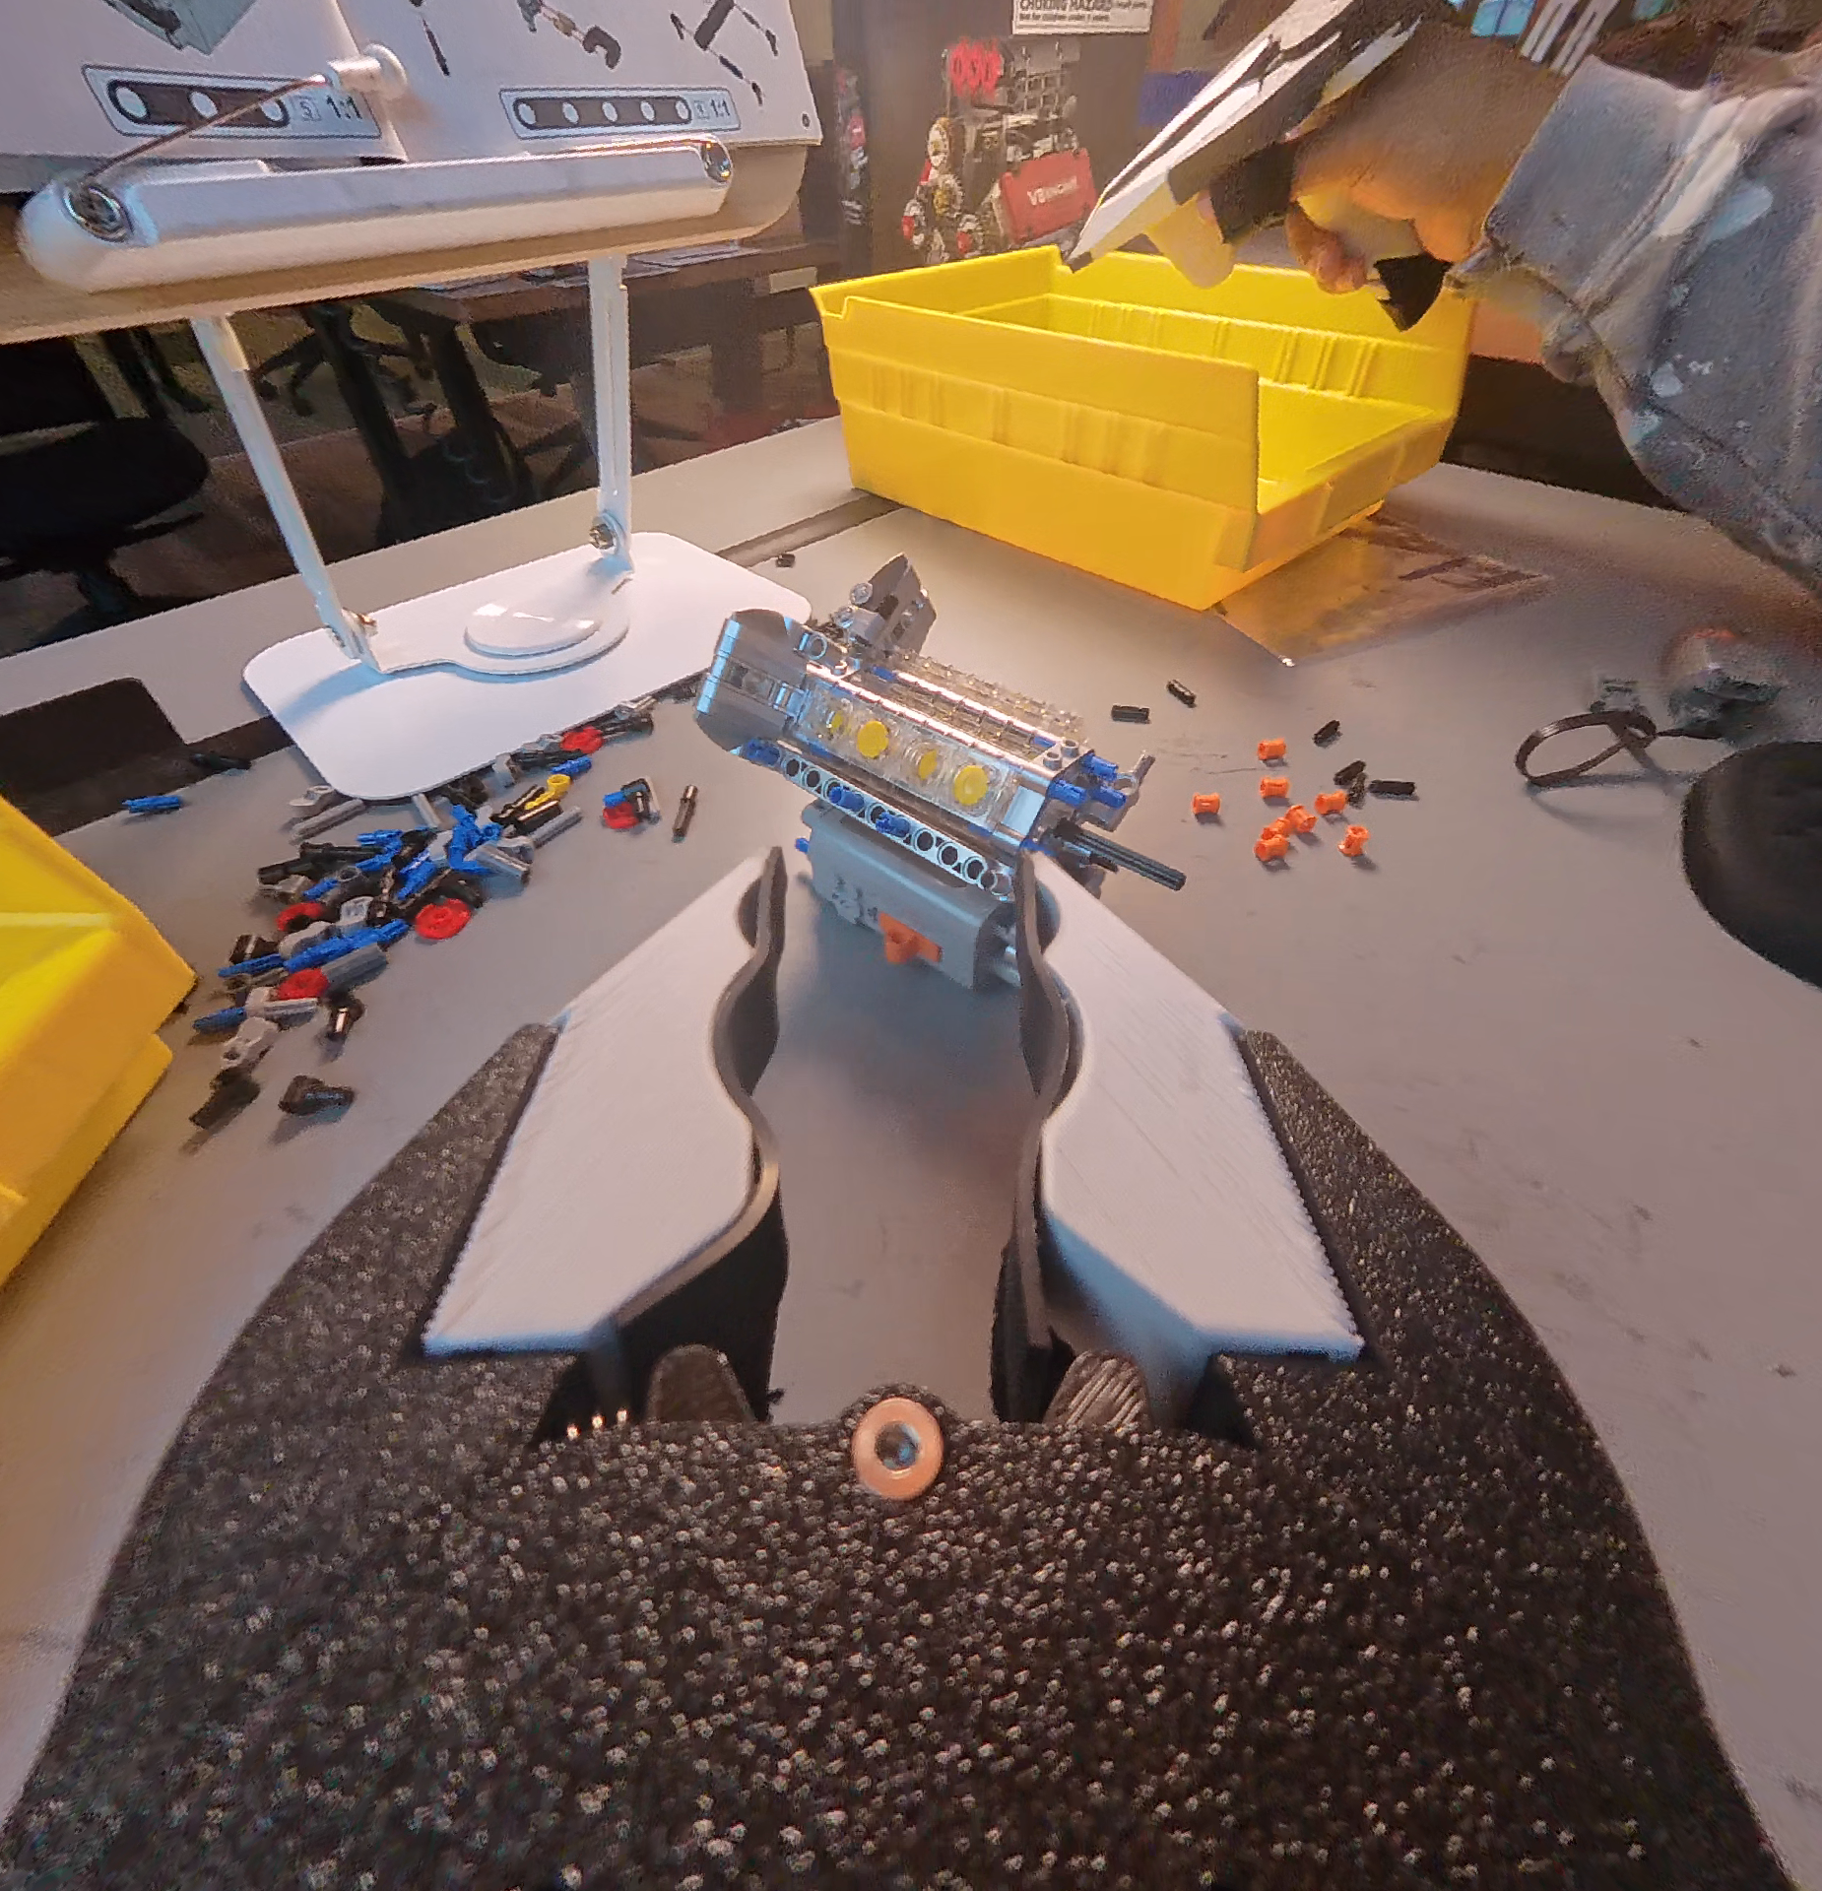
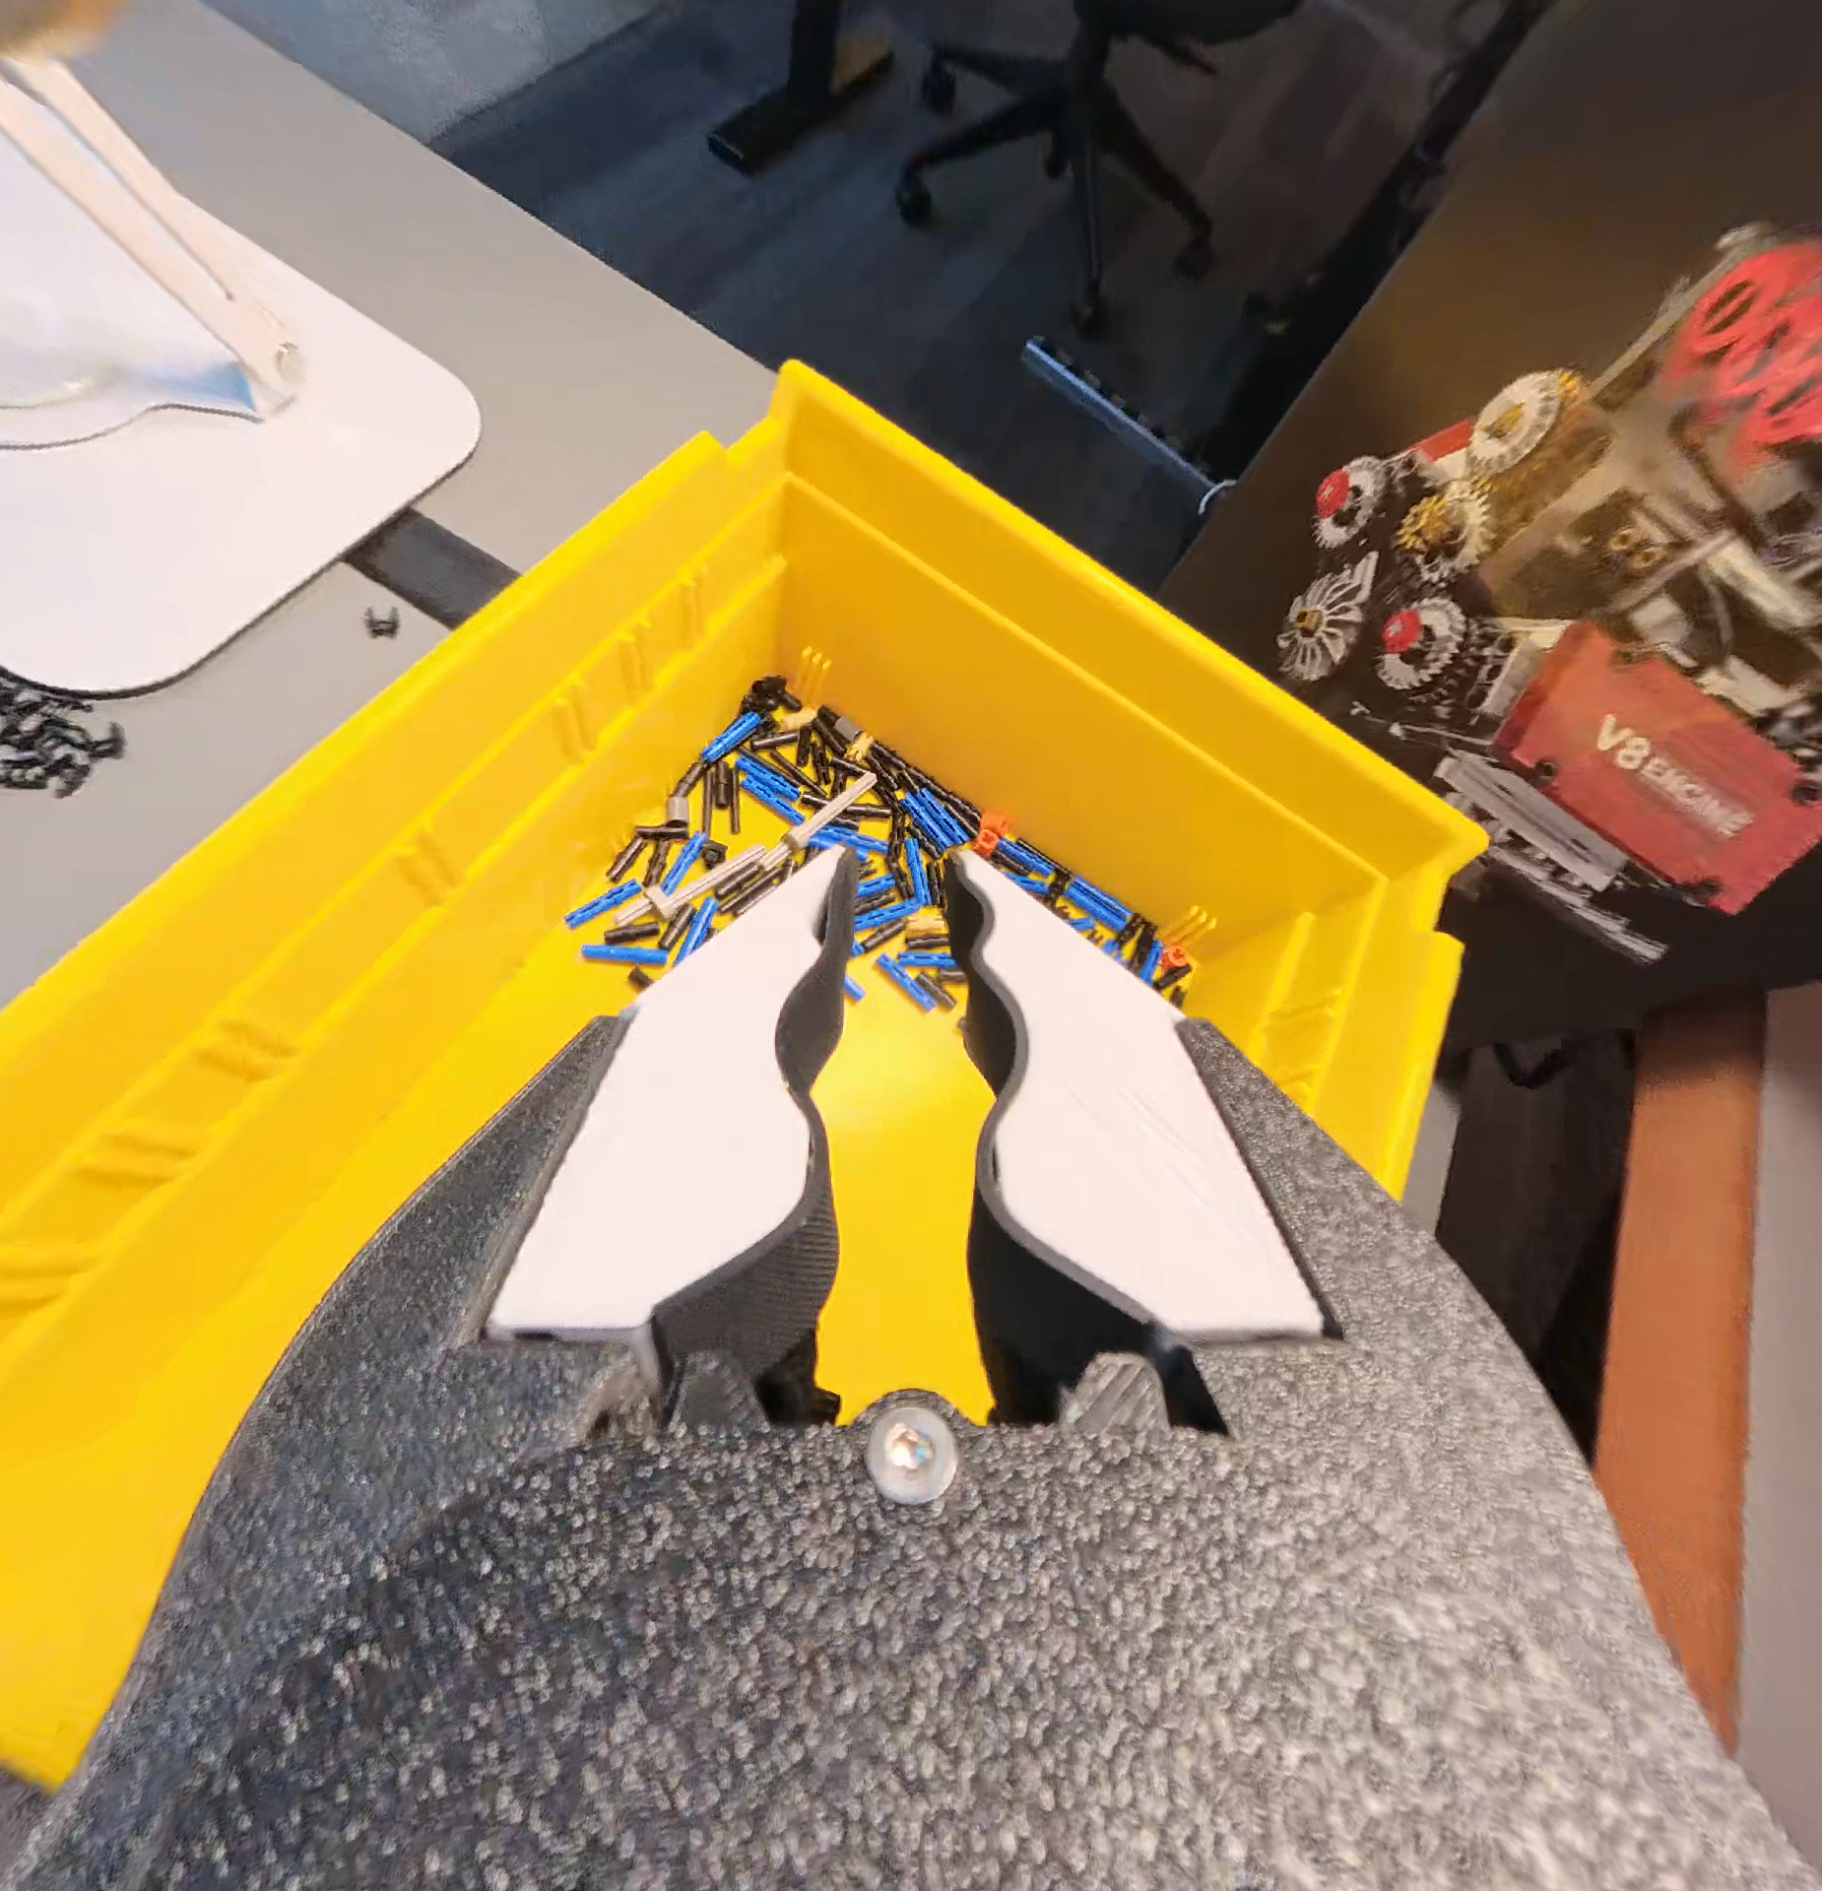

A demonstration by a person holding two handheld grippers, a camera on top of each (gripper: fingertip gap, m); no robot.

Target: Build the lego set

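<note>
Yellow bin (image 2: 989,655) on worktop (image 1: 1296,1126), holding blue and black connector pins (image 2: 784,819); right gripper (image 2: 895,870) narrowly parted above them. Seen only from left: left gripper (image 1: 902,880) wide, flanking brick-built engine model (image 1: 917,757).

Both grippers carry pale grey fingers (image 1: 641,1146) with black inner pads on speckled black bodies. The brick model (image 1: 922,773) is grey and blue with yellow studs under clear panels. The bin (image 2: 1091,716) is yellow, holding blue and black pins (image 2: 784,808); loose bushes (image 1: 1296,814) are orange.
</note>
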